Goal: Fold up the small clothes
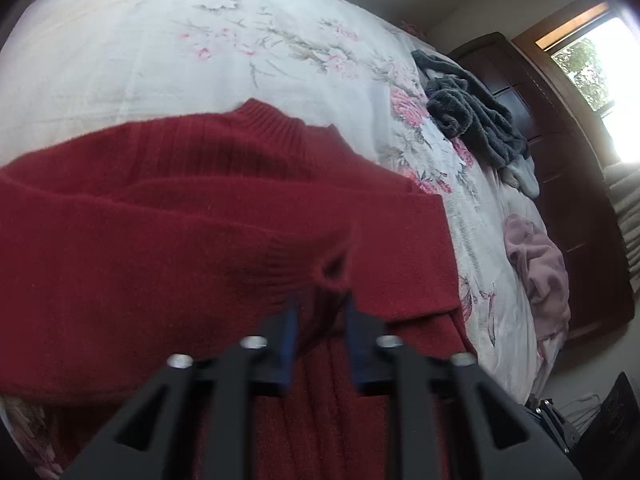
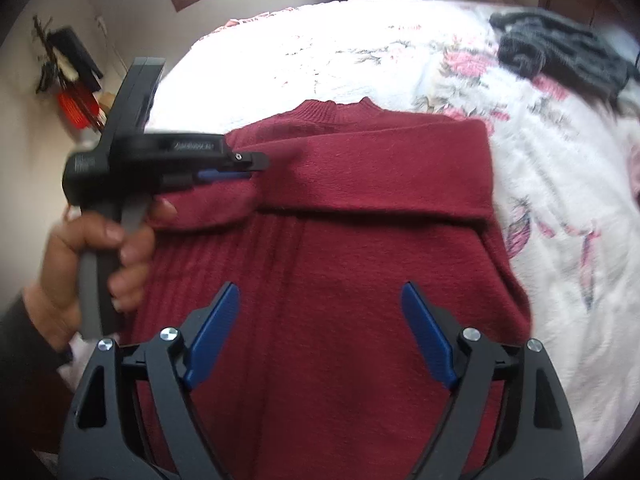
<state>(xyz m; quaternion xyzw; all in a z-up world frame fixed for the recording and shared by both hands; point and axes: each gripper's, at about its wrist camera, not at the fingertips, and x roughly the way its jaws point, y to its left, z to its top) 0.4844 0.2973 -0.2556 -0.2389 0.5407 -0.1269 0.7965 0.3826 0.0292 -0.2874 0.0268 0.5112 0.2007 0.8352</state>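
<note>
The red sweater [image 2: 360,240] lies flat on the bed [image 2: 360,52], one sleeve folded across its chest. The left claw [image 1: 320,300] pinches that sleeve's cuff [image 1: 328,268]. Above the sweater's lower body, the right claw [image 2: 320,296] gapes wide, grasping nothing.

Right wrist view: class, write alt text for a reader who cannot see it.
A red sweater lies on a floral bedspread, one sleeve folded across its chest. The left gripper, held in a hand, pinches the sleeve cuff, while the right gripper hovers open above the sweater's body.
</note>
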